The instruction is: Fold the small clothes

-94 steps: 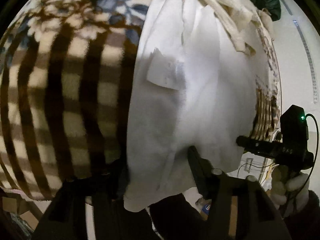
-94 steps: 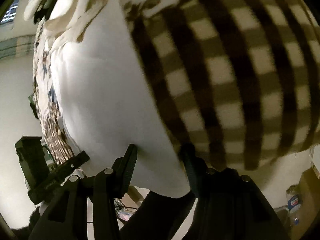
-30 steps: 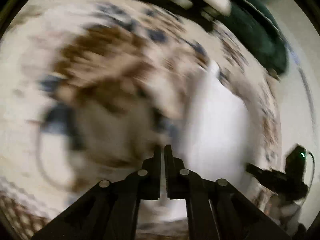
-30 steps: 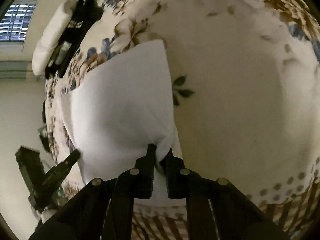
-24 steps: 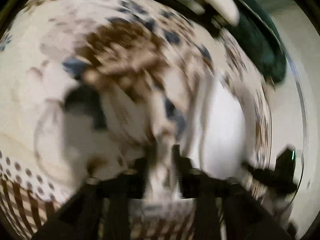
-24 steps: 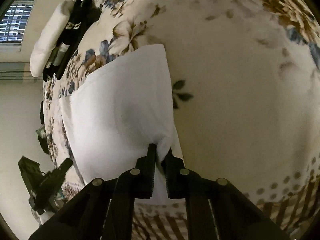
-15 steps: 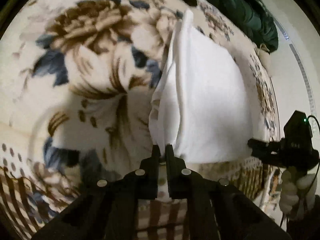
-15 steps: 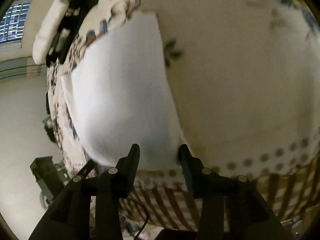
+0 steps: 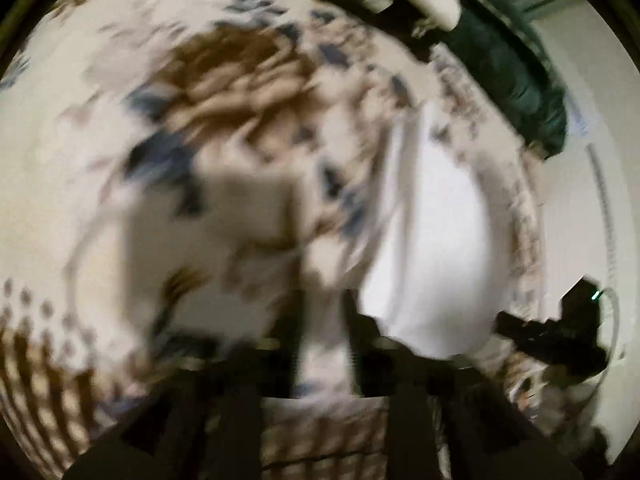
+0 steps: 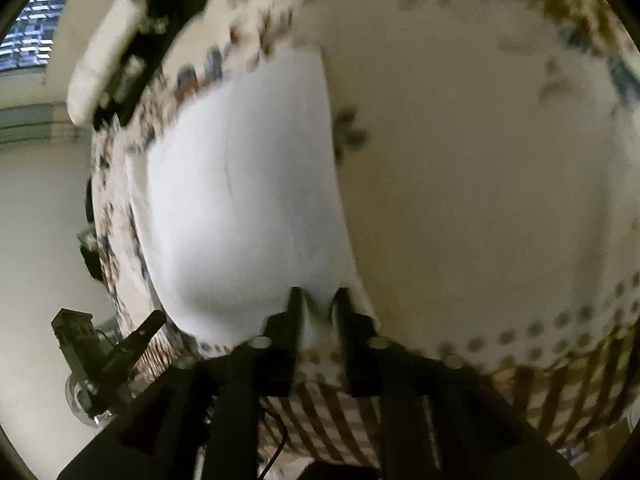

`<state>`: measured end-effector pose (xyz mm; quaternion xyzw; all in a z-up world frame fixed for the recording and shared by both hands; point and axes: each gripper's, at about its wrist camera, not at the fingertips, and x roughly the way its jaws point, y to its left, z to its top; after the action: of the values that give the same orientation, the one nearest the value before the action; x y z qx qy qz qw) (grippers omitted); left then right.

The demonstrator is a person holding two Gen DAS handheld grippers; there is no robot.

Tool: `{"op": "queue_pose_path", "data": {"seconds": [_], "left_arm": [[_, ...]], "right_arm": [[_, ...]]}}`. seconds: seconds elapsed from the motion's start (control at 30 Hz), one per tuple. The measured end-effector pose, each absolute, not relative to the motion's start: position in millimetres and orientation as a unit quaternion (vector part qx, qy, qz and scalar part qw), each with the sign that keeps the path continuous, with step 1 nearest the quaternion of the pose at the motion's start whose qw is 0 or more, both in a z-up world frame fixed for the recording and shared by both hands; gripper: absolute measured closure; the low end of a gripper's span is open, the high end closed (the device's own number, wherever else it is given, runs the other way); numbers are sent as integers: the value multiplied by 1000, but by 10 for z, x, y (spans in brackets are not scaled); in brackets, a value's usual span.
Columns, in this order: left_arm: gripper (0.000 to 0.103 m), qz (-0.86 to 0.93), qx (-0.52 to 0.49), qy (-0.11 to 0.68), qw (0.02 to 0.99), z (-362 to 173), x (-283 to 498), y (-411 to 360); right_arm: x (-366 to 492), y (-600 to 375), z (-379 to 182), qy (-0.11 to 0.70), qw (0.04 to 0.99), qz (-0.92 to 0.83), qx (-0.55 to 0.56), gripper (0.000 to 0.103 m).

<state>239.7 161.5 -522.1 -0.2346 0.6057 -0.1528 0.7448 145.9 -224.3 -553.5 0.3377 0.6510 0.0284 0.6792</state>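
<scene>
White garment (image 10: 248, 200) between parted fingers (image 10: 294, 312)

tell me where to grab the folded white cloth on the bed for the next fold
Probably the near corners. The white cloth lies flat on the flowered blanket with its short edge toward the grippers, so come in low from that side. The right gripper, jaws apart, has just been closing over the near right corner; the left gripper has just opened beside the near left one.

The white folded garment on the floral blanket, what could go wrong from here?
The right gripper has its jaws parted around the near corner of the white garment; lifting away could snag it and undo the fold. The left gripper, jaws just opened with only the floral blanket between them, could brush the layered edge.
</scene>
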Motion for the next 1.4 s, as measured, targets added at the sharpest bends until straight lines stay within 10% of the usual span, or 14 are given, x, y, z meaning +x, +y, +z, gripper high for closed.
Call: {"op": "queue_pose_path", "data": {"seconds": [0.03, 0.17, 0.3, 0.33, 0.6, 0.7, 0.83, 1.1, 1.2, 1.3, 1.4], "left_arm": [[52, -162, -240, 599, 747, -5211, 2504, 1552], [50, -200, -221, 596, 746, -5326, 3060, 1063], [99, -196, -213, 595, 750, -5417, 3375, 884], [100, -191, -215, 590, 754, -5376, 3383, 902], [100, -133, -211, 605, 756, -5521, 3494, 1287], [87, -147, -287, 609, 725, -5559, 3383, 1536], [32, -203, -355, 583, 702, -5577, 3107, 1616], [32, -242, -355, 614, 662, -5911, 2930, 1244], [38, -249, -334, 605, 678, -5808, 2924, 1189], [84, -249, -302, 603, 695, -5723, 2867, 1196], [89, -242, -303, 592, 706, -5585, 2814, 1203]], "right_arm": [[1497, -2299, -5495, 641, 685, 25, 345, 62], [1816, -2514, -5576, 615, 683, 27, 393, 62], [2205, -2570, -5813, 615, 671, 39, 411, 66], [2243, -2604, -5790, 603, 683, 36, 410, 101], [2496, -2490, -5727, 608, 714, 15, 348, 101], [2442, -2589, -5840, 617, 684, 27, 388, 96], [2166, -2805, -5823, 597, 670, 50, 438, 36], [2007, -2556, -6327, 625, 600, 142, 479, 36], [2084, -2431, -6350, 619, 596, 171, 482, 37], [2153, -2266, -6319, 626, 597, 191, 464, 84], [2184, -2194, -6167, 623, 613, 193, 447, 89]]}}
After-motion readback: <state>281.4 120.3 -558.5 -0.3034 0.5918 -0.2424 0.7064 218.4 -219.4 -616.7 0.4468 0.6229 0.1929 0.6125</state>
